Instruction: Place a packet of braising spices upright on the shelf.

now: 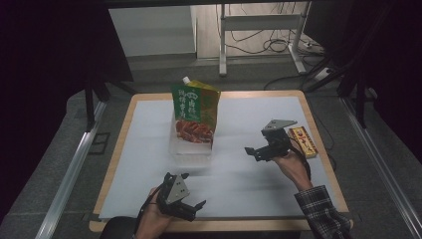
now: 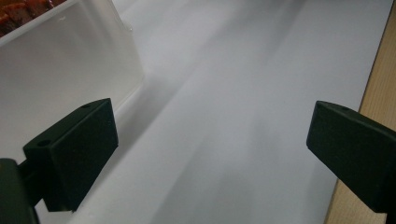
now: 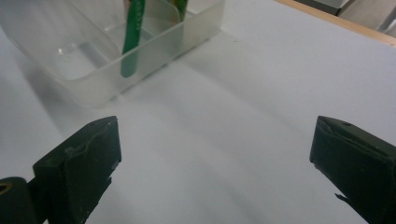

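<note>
High view overhead facing forward, both gripper views low, sharing clear bin

Green spouted pouch is stood upright in clear plastic bin, white cap up, leaned toward bin's far end. Small red-yellow box is laid flat, well right of bin.

Our left gripper: black body, grey three-cornered plate on top with small dark screw holes, black cable trailing behind it. Our right gripper: same black build, same grey plate on top. Behind it we wear a dark plaid sleeve with light check lines. Up close, our left fingers are matte black blocks with two small holes on the upper face. Our right fingers are black too, edges scuffed and chipped.
</note>
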A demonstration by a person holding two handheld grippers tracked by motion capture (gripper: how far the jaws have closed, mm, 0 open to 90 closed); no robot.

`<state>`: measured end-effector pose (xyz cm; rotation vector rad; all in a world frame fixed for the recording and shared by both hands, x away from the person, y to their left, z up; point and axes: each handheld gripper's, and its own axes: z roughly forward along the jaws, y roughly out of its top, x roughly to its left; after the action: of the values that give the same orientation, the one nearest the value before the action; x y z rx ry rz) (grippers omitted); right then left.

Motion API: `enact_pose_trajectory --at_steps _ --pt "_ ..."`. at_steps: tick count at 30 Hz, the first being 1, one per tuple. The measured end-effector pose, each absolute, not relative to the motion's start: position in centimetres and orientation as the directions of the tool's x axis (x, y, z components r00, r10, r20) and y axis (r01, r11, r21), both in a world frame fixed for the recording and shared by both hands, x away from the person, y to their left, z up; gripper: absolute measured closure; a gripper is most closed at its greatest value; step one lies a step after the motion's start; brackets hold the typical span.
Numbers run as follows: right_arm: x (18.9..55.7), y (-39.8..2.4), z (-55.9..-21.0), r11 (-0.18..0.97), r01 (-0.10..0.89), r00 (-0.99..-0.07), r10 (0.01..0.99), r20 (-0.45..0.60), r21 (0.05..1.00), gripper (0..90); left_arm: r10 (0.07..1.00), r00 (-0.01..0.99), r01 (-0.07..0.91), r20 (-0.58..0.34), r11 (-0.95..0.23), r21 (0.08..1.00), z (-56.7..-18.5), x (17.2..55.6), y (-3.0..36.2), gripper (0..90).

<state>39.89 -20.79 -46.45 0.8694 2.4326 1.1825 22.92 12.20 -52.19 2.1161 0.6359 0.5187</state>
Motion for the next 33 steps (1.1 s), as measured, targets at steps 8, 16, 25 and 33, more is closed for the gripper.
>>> enact_pose_trajectory --at_steps 8,16,25,33 --pt "39.8 -22.1 -46.3 0.459 0.408 -0.749 0.663 0.002 0.789 2.2 0.604 0.786 0.255 0.136 -0.516 0.818 -52.2 22.9 12.2 1.7" --pt "40.0 -23.3 -46.6 0.466 0.426 -0.709 0.705 -0.034 0.775 2.4 0.603 0.786 0.254 0.139 -0.518 0.817 -52.2 22.9 12.2 1.7" --pt "40.7 -25.9 -46.8 0.432 0.486 -0.639 0.769 -0.030 0.760 2.4 0.600 0.788 0.255 0.140 -0.524 0.813 -52.3 22.9 12.1 1.7" --pt "41.6 -28.6 -47.3 0.402 0.538 -0.557 0.829 -0.046 0.741 2.4 0.599 0.788 0.254 0.142 -0.526 0.812 -52.3 22.9 12.0 1.7"
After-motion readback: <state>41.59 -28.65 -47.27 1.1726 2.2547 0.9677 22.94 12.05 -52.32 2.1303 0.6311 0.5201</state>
